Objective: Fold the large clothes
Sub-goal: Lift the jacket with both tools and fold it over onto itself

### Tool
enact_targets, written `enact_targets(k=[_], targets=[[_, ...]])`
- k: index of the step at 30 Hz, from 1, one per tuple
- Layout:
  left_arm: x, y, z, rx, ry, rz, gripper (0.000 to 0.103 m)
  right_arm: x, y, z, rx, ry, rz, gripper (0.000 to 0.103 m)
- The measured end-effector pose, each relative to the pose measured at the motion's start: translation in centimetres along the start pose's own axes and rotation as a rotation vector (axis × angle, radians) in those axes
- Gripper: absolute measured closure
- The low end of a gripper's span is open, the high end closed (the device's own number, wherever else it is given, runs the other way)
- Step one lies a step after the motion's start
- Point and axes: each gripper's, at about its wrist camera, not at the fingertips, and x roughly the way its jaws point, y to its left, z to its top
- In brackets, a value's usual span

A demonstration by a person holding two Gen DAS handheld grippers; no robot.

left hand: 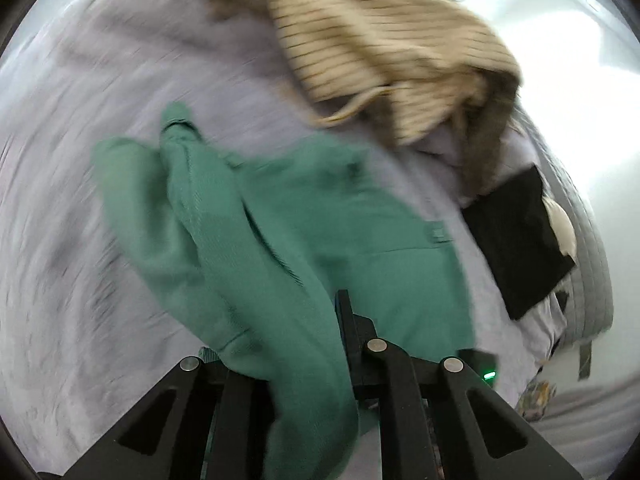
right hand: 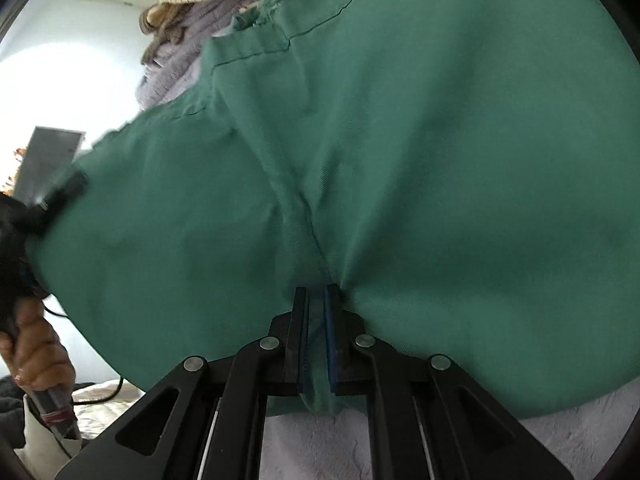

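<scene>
- Pinched between the narrowed jaws of the right gripper (right hand: 316, 300): a fold of the green garment (right hand: 400, 160), seam running up from the pads, cloth spread wide across the whole right-wrist view.
- Nearly closed too, the left gripper (left hand: 320, 320), with a thick bunch of the same green garment (left hand: 248, 232) draped over and between its fingers; only one fingertip (left hand: 345, 304) showing, the other buried under cloth.
- Seen at the far left of the right-wrist view: a hand (right hand: 38, 360) wrapped round the left gripper's handle, beside the garment's edge.
- Spread beneath, a pale lilac bed sheet (left hand: 100, 120), blurred.
- Farther off, a beige striped garment (left hand: 380, 40) heaped on the sheet, apart from the green one.
- To the right, a black folded item (left hand: 516, 236) near the bed's edge.
</scene>
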Motion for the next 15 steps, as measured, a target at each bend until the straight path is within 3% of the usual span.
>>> enact_targets(k=[5, 10, 15], targets=[[3.4, -11.3, 1.4, 0.224, 0.01, 0.035, 0.088, -4.0, -1.8, -0.4, 0.064, -0.027, 0.128, 0.094], [11.7, -22.0, -0.2, 0.501, 0.093, 0.116, 0.088, -9.9, -6.0, -1.7, 0.142, -0.122, 0.217, 0.094], [21.5, -26.1, -3.5, 0.594, 0.227, 0.204, 0.087, -12.7, -11.6, -3.1, 0.239, -0.14, 0.196, 0.091]])
